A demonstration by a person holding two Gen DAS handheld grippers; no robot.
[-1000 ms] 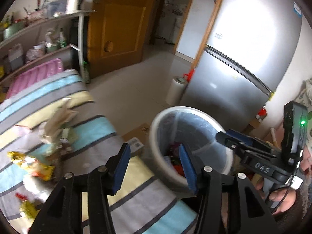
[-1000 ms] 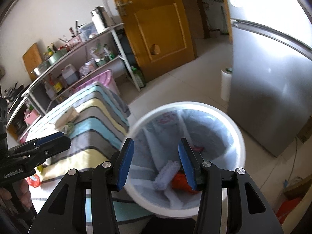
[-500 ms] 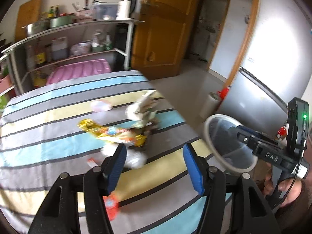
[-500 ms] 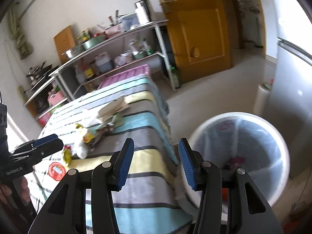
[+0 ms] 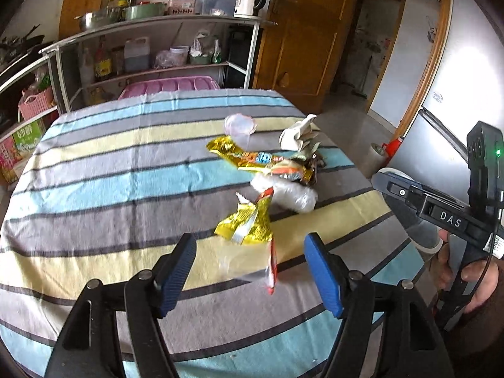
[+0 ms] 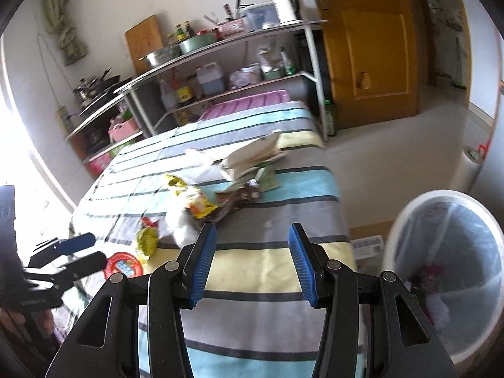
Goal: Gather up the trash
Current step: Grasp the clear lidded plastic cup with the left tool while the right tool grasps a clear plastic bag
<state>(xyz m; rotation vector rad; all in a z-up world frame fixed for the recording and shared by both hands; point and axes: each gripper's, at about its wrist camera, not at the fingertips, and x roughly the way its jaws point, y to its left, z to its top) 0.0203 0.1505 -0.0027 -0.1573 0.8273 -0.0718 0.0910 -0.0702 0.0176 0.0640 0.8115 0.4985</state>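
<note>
Trash lies in a loose pile on the striped tablecloth (image 5: 110, 170): a clear cup (image 5: 239, 127), a long yellow wrapper (image 5: 258, 159), crumpled white paper (image 5: 297, 135), a white plastic bag (image 5: 283, 193), a small yellow wrapper (image 5: 247, 223) and a clear packet with a red edge (image 5: 252, 267). My left gripper (image 5: 250, 261) hovers over that packet, its jaws opening, the pads clear of it. My right gripper (image 6: 252, 252) is open and empty over the table's near right corner. The white lined trash bin (image 6: 447, 267) stands on the floor to its right, with trash inside.
A metal shelf rack (image 5: 157, 47) with bottles and pots stands behind the table, with a pink tub (image 5: 170, 83) in front of it. An orange door (image 6: 371, 47) and a grey fridge (image 5: 441, 132) are to the right. A paper roll (image 6: 471, 163) stands on the floor.
Both views have swung away from the bin and over the table toward the trash pile. My left jaws stand wider apart than before. The right jaws look the same.
</note>
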